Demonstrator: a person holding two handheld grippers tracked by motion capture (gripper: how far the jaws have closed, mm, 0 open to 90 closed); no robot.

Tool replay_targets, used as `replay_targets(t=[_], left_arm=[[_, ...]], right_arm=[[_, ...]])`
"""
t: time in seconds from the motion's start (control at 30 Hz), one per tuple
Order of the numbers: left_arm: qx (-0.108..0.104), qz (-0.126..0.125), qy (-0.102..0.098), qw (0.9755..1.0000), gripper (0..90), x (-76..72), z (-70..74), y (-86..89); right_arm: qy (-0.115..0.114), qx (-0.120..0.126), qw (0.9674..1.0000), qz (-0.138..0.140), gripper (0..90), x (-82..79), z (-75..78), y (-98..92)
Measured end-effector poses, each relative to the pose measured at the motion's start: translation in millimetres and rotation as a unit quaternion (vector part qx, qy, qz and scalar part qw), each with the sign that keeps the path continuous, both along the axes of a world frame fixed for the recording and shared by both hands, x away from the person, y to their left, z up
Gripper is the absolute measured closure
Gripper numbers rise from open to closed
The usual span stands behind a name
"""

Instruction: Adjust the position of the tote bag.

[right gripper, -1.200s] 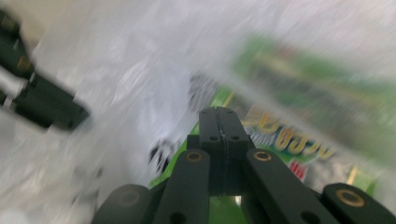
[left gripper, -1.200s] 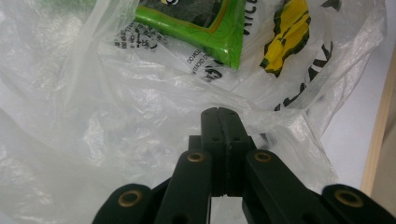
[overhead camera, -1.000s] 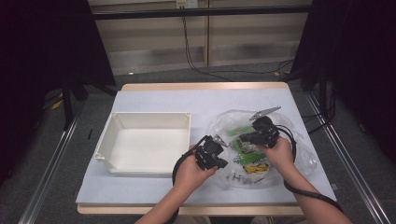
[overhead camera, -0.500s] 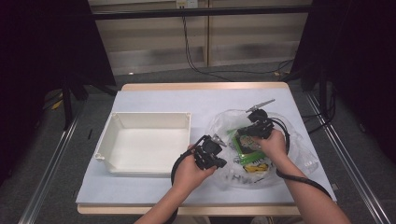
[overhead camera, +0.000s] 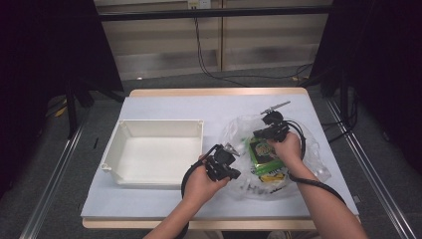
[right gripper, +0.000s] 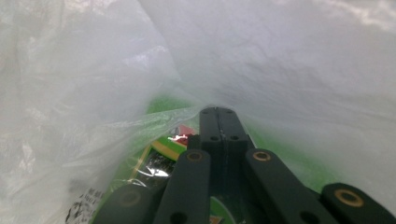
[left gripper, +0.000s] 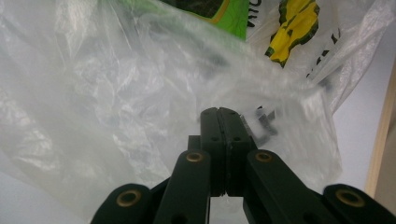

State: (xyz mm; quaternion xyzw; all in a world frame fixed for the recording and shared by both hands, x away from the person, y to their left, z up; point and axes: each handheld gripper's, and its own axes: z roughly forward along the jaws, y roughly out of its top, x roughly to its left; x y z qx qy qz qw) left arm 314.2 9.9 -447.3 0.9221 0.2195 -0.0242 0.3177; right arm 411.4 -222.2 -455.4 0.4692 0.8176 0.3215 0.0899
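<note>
Our left gripper [left gripper: 218, 116] is clenched on a fold of the clear plastic bag [overhead camera: 239, 132], and our right gripper [right gripper: 218, 116], jaws also pressed together, sits inside the bag's mouth over the green snack packet [overhead camera: 263, 154]. The bag lies near the desk's [overhead camera: 164, 107] right edge, beside the white tray [overhead camera: 124, 132]. We judge the film light, soft and slippery, best pinched at its rim. The right gripper view shows the interior; the high view shows the layout.

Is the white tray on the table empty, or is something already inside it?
Empty. In the high view the white tray shows only its bare floor. The green packet lies in the plastic bag, to the tray's right.
</note>
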Motion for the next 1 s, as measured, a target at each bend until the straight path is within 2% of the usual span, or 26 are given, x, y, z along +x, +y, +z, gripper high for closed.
replay_targets(t=[0.13,0.33,0.4,0.53,0.6,0.67,0.77,0.87,1.0], left_arm=[[0.003,-0.003,-0.002,1.0000,90.0,-0.1,-0.3,0.5],[0.006,-0.001,0.001,1.0000,90.0,-0.3,-1.7,0.3],[0.005,-0.001,-0.003,1.0000,90.0,-0.2,-1.9,0.7],[0.005,0.003,-0.005,1.0000,90.0,0.2,0.5,2.6],[0.001,0.005,-0.005,1.0000,90.0,0.8,2.0,3.9],[-0.001,0.006,-0.008,0.9999,90.0,1.0,3.0,5.1],[0.005,0.005,-0.006,1.0000,90.0,1.0,3.4,4.8],[0.003,0.003,-0.005,1.0000,90.0,0.2,3.1,2.7],[-0.015,0.002,-0.007,0.9999,89.2,-0.1,11.6,-0.9]], right_arm=[[-0.004,-0.005,1.0000,-0.003,90.0,5.1,-1.9,-0.9],[-0.014,-0.016,0.9995,-0.023,90.0,11.0,-3.3,-2.8],[-0.010,-0.029,0.9991,-0.028,90.0,12.6,-4.4,-4.0],[0.007,-0.025,0.9992,-0.032,90.0,13.0,-12.0,-8.5],[0.013,-0.014,0.9992,-0.035,90.0,9.2,-12.6,-10.0],[0.015,-0.008,0.9996,-0.024,90.0,4.6,-12.9,-11.2],[0.019,-0.008,0.9997,-0.016,90.0,-5.0,-11.5,-13.0],[0.023,-0.007,0.9995,-0.023,89.8,-16.1,-10.4,-17.6],[0.021,0.001,0.9996,-0.020,89.8,-27.1,-11.1,-24.5]])
